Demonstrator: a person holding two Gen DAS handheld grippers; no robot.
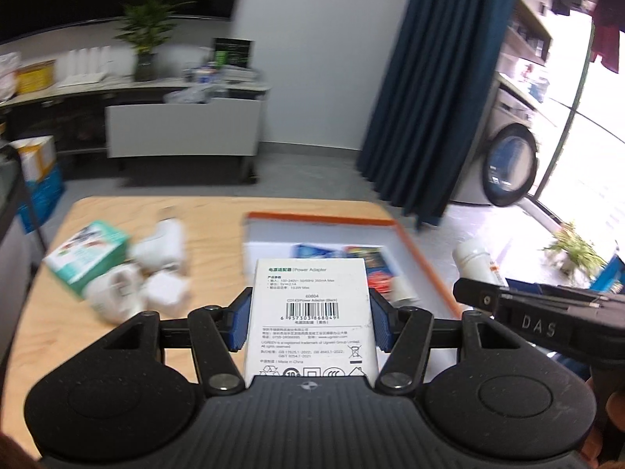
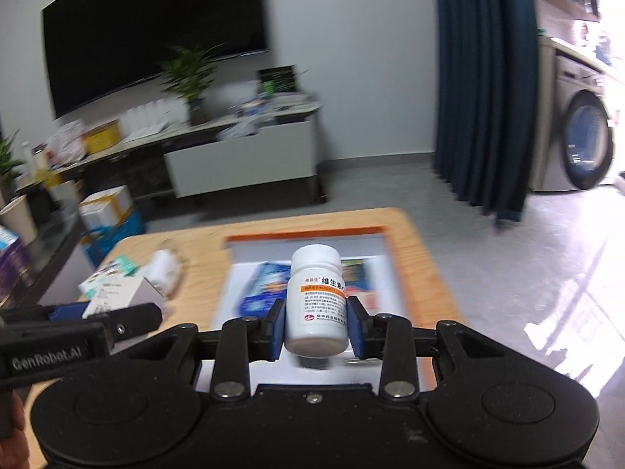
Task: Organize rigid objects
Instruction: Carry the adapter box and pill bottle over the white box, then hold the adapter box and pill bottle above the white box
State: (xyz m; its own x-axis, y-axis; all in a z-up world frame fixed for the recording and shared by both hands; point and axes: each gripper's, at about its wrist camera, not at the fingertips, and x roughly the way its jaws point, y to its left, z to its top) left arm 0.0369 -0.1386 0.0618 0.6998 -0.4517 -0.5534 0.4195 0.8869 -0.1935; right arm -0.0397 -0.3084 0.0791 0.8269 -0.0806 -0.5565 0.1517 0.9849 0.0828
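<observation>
A living room with a dark curtain and a washing machine lies behind a wooden table. The left tongs clamp a white power adapter box above the table. The right tongs grip a white pill bottle, held over an orange-rimmed tray that holds colourful packets. White plugs and a green box lie on the table left of the tray.

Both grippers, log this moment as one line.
left gripper: shut on power adapter box | right gripper: shut on pill bottle | both above orange-rimmed tray
</observation>
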